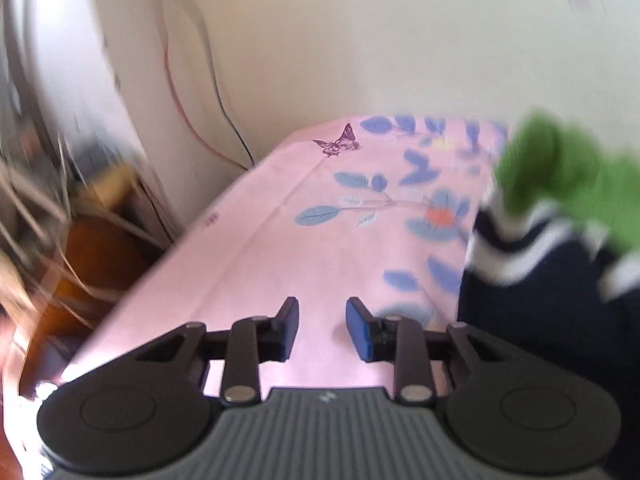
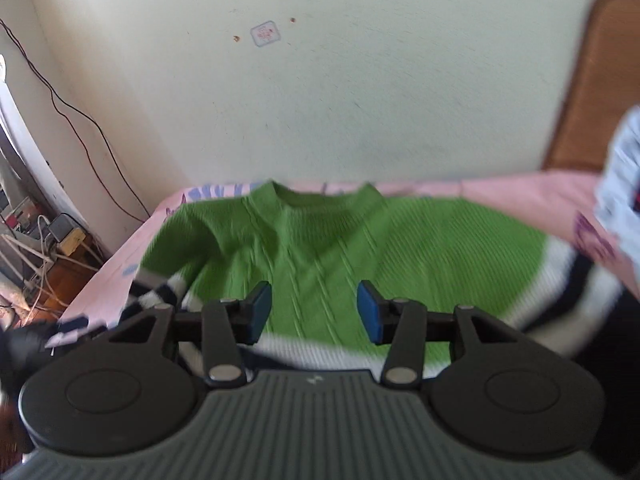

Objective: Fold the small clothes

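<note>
- Green ribbed knit fills the middle of the right wrist view: a small sweater (image 2: 340,248) lies spread flat on a pink floral sheet (image 2: 500,196) covering a bed.
- Motion blur softens much of both views, so the fine knit pattern is hard to read. Raised cable lines run down the sweater's front.
- Its round neckline lies at the far side, near the pale wall (image 2: 360,80). The hem, with white and navy bands, lies at the near side, so its long axis runs away from the camera.
- Part of the hem is hidden behind the right gripper (image 2: 314,312), and its right corner is smeared by blur.
- One sleeve with a striped navy and white cuff (image 2: 160,296) reaches toward the bed's left edge. Where it ends cannot be made out.
- Right gripper jaws stand apart above the sweater's lower front, nothing between the blue pads (image 2: 370,312).
- In the left wrist view, the left gripper (image 1: 322,328) hangs over bare pink sheet, jaws narrowly apart and empty. The sweater shows only as a blurred green, white and navy mass at the right edge.
- Pale blue cloth (image 2: 620,192) is cut off at the right edge; its kind cannot be told.
- Thin wires (image 2: 72,120) run down the wall at left toward blurred clutter beside the bed.
</note>
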`<action>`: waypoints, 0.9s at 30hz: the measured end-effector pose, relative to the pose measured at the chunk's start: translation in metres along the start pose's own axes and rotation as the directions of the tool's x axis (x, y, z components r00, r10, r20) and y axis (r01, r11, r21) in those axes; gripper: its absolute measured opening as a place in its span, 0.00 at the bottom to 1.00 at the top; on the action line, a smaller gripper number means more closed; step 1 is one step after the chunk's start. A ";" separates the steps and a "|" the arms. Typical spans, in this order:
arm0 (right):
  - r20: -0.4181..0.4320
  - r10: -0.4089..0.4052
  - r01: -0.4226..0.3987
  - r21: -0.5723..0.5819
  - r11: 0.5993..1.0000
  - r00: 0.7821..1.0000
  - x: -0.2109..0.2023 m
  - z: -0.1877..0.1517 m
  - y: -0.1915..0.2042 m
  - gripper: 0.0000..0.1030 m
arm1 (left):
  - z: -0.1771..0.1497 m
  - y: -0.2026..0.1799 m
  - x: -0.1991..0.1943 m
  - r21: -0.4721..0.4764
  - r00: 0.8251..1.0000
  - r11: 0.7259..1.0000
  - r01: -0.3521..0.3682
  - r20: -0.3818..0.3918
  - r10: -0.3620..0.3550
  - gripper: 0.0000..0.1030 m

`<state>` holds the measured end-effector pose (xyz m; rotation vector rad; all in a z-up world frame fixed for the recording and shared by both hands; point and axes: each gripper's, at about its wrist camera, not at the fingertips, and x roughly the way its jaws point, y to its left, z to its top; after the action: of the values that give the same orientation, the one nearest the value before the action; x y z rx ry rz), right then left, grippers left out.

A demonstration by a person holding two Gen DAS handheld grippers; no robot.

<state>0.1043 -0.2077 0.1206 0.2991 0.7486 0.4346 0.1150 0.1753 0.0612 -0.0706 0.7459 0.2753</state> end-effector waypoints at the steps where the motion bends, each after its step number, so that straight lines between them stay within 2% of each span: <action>1: 0.008 0.011 -0.011 0.010 1.000 1.000 -0.013 -0.009 -0.005 0.49 | 0.004 0.016 -0.011 -0.086 0.994 0.990 0.111 0.014 -0.110 0.37; 2: 0.018 0.017 -0.018 0.018 1.000 1.000 -0.025 -0.018 -0.008 0.50 | 0.005 0.026 -0.020 -0.133 0.984 0.975 0.176 0.025 -0.175 0.52; 3: 0.023 0.017 -0.018 0.023 1.000 1.000 -0.035 -0.027 -0.011 0.53 | 0.004 0.032 -0.028 -0.155 0.976 0.964 0.217 0.035 -0.214 0.58; 4: 0.026 0.013 -0.014 0.030 0.999 1.000 -0.033 -0.037 -0.011 0.55 | 0.000 0.035 -0.037 -0.163 0.969 0.955 0.246 0.041 -0.243 0.58; 8: 0.029 0.031 -0.033 0.069 0.997 0.999 -0.036 -0.068 -0.006 0.55 | -0.028 0.028 -0.052 -0.167 0.943 0.932 0.322 -0.028 -0.331 0.58; 11: 0.019 0.099 -0.100 0.082 0.992 0.995 -0.031 -0.077 0.006 0.55 | -0.058 0.019 -0.059 -0.179 0.929 0.921 0.345 -0.072 -0.362 0.60; 13: 0.000 0.143 -0.143 0.058 0.988 0.990 -0.023 -0.074 0.023 0.55 | -0.076 0.017 -0.068 -0.188 0.915 0.909 0.371 -0.090 -0.393 0.62; 15: -0.029 0.193 -0.192 0.015 0.981 0.981 -0.013 -0.072 0.044 0.55 | -0.093 0.017 -0.081 -0.172 0.910 0.907 0.385 -0.091 -0.404 0.64; 17: -0.060 0.246 -0.248 -0.029 0.968 0.967 -0.001 -0.073 0.067 0.55 | -0.108 0.024 -0.103 -0.137 0.919 0.919 0.369 -0.095 -0.383 0.64; 19: -0.094 0.318 -0.324 -0.056 0.944 0.943 0.016 -0.076 0.090 0.55 | -0.123 0.045 -0.134 -0.124 0.938 0.936 0.331 -0.070 -0.341 0.64; 21: -0.124 0.371 -0.383 -0.091 0.919 0.920 0.031 -0.081 0.111 0.55 | -0.136 0.077 -0.168 -0.154 0.957 0.949 0.274 -0.056 -0.285 0.64; 23: -0.146 0.402 -0.422 -0.139 0.896 0.904 0.041 -0.087 0.128 0.55 | -0.150 0.106 -0.206 -0.205 0.969 0.952 0.228 -0.045 -0.242 0.64; 25: -0.166 0.428 -0.452 -0.161 0.877 0.889 0.049 -0.093 0.136 0.55 | -0.156 0.129 -0.250 -0.230 0.987 0.960 0.158 0.000 -0.162 0.64; 27: -0.194 0.441 -0.471 -0.146 0.870 0.876 0.059 -0.099 0.138 0.55 | -0.152 0.142 -0.288 -0.245 0.995 0.965 0.090 0.071 -0.075 0.68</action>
<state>0.0350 -0.0485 0.0737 0.2643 0.7799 0.9860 -0.2259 0.2233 0.1499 -0.3288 0.6429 0.2890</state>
